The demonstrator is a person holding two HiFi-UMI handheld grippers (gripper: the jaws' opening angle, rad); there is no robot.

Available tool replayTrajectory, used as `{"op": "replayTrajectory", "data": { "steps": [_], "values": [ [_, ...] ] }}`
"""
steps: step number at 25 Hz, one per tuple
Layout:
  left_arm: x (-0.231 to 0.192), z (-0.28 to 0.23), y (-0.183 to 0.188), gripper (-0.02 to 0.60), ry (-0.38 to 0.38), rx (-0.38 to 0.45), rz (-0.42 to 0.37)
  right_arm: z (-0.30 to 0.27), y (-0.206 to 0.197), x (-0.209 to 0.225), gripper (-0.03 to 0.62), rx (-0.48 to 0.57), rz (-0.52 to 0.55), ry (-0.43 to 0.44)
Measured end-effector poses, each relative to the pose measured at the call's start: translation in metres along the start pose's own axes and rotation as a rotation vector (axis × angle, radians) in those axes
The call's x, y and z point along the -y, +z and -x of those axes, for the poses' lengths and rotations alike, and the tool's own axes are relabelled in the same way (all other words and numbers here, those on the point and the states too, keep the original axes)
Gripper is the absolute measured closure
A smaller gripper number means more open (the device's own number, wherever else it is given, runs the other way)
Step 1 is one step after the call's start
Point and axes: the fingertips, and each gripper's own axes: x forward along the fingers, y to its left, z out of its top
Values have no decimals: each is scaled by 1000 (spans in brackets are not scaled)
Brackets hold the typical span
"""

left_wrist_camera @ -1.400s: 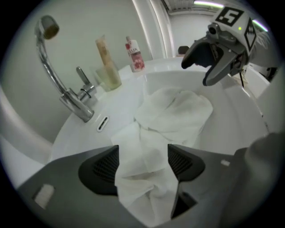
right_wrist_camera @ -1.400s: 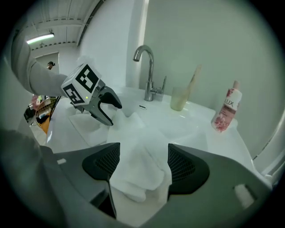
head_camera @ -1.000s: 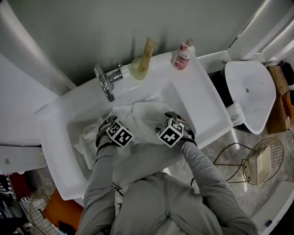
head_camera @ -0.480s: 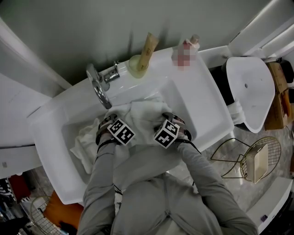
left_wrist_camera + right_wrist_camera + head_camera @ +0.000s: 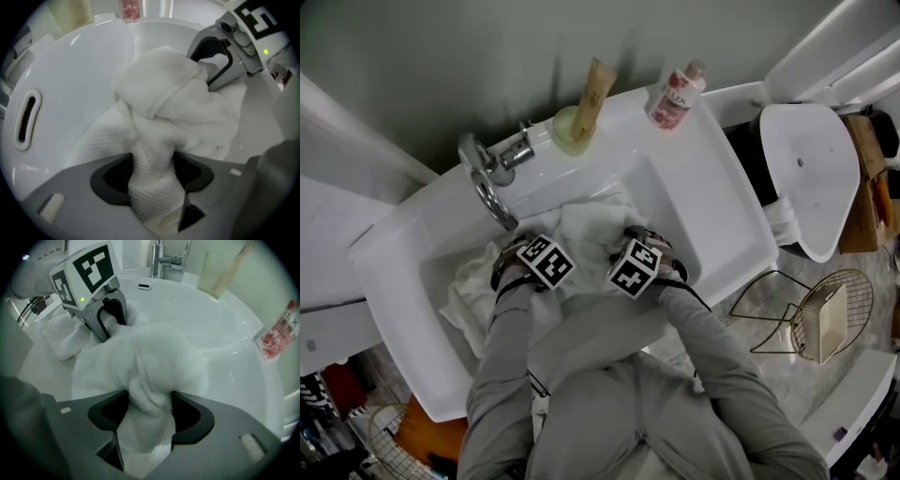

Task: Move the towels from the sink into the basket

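Note:
A crumpled white towel [image 5: 592, 228] lies in the white sink [image 5: 712, 230], with a second towel [image 5: 467, 292] bunched at the basin's left. Both grippers point down into the middle towel. My left gripper [image 5: 152, 174] has just been closing, and its pads now pinch a waffle-textured fold [image 5: 154, 154]. Likewise the right gripper [image 5: 149, 416] has been closing and squeezes a thick fold [image 5: 147, 399]. In the head view the left gripper [image 5: 532, 261] and right gripper [image 5: 642, 255] stand side by side, fingertips buried in cloth. A gold wire basket [image 5: 814, 319] stands on the floor at right.
A chrome faucet [image 5: 487, 178] arches over the basin's back. On the ledge stand a cup with a tube [image 5: 574, 127] and a pink bottle [image 5: 675, 94]. A white toilet [image 5: 806, 178] is at right, and another wire basket [image 5: 389, 441] sits at lower left.
Both grippers have sunk lower into the middle towel, and their jaws have come in on its folds. The towel has stayed in the sink.

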Motion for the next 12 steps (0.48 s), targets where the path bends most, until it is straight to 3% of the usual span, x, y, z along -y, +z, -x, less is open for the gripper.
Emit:
{"op": "replayTrajectory", "data": {
  "steps": [3, 6, 12],
  "values": [
    [0, 0, -1, 268, 13, -13, -14, 1, 1, -2, 339, -3, 14, -2],
    [1, 1, 1, 340, 36, -18, -40, 5, 4, 1, 491, -5, 48, -41],
    [1, 12, 4, 413, 58, 11, -48, 17, 7, 2, 525, 12, 56, -80]
  ]
}}
